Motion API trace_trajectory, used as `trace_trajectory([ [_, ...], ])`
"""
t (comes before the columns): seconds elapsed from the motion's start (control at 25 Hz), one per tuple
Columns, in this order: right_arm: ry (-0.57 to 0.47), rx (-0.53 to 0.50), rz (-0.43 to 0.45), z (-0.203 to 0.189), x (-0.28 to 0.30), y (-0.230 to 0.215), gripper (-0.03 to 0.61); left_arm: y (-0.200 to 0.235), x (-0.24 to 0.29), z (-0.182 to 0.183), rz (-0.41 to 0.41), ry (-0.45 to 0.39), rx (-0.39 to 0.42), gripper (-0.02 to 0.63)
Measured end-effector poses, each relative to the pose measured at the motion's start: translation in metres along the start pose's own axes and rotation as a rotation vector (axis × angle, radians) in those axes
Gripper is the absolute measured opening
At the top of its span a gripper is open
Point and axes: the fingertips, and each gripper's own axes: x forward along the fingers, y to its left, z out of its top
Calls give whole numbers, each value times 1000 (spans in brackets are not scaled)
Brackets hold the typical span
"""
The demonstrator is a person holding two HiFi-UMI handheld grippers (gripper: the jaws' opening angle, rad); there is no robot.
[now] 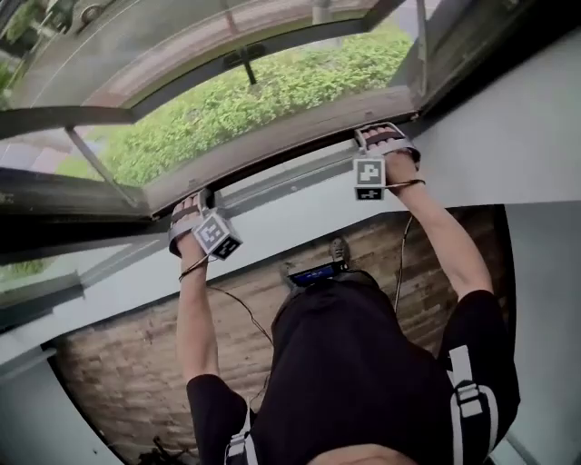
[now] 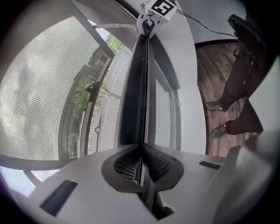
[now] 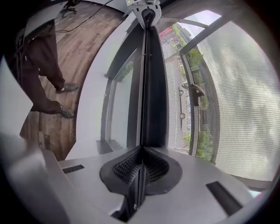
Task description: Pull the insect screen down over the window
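Observation:
The insect screen's mesh [image 1: 227,100] spans the window, with green bushes showing through it. Its dark pull bar [image 1: 281,136] runs slantwise along the mesh's lower edge. My left gripper [image 1: 193,207] is shut on the bar's left part, my right gripper [image 1: 383,136] on its right part. In the left gripper view the bar [image 2: 135,87] runs from my shut left gripper [image 2: 141,151] up to the other gripper's marker cube [image 2: 161,8], mesh [image 2: 43,100] to its left. In the right gripper view the bar [image 3: 151,87] leaves my shut right gripper [image 3: 141,153], mesh [image 3: 238,100] on the right.
Below the bar lie the white window frame and sill [image 1: 300,204]. An open outer sash with a handle [image 3: 194,89] shows through the mesh. The wooden floor [image 1: 118,372] is under the person, whose shoes [image 3: 68,87] are visible. Cables [image 1: 245,313] hang from both grippers.

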Motion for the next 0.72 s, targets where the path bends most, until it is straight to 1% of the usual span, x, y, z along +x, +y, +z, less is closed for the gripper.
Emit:
trace_trajectory([
  [0.04, 6, 3, 13, -7, -3, 1, 2, 0, 3, 8, 2, -3, 17, 9],
  [0.12, -18, 10, 13, -10, -6, 6, 3, -5, 5, 16, 5, 0, 35, 9],
  [0.24, -39, 16, -2, -12, -8, 7, 5, -6, 2, 18, 8, 8, 45, 12],
  [0.4, -70, 62, -13, -12, -8, 6, 5, -3, 2, 18, 35, 9, 68, 12],
  [0.6, -92, 108, -39, -12, -10, 4, 9, -2, 3, 18, 100, -16, 55, 12],
  [0.72, -88, 110, -43, -13, -9, 4, 9, -2, 4, 18, 122, -20, 52, 12],
])
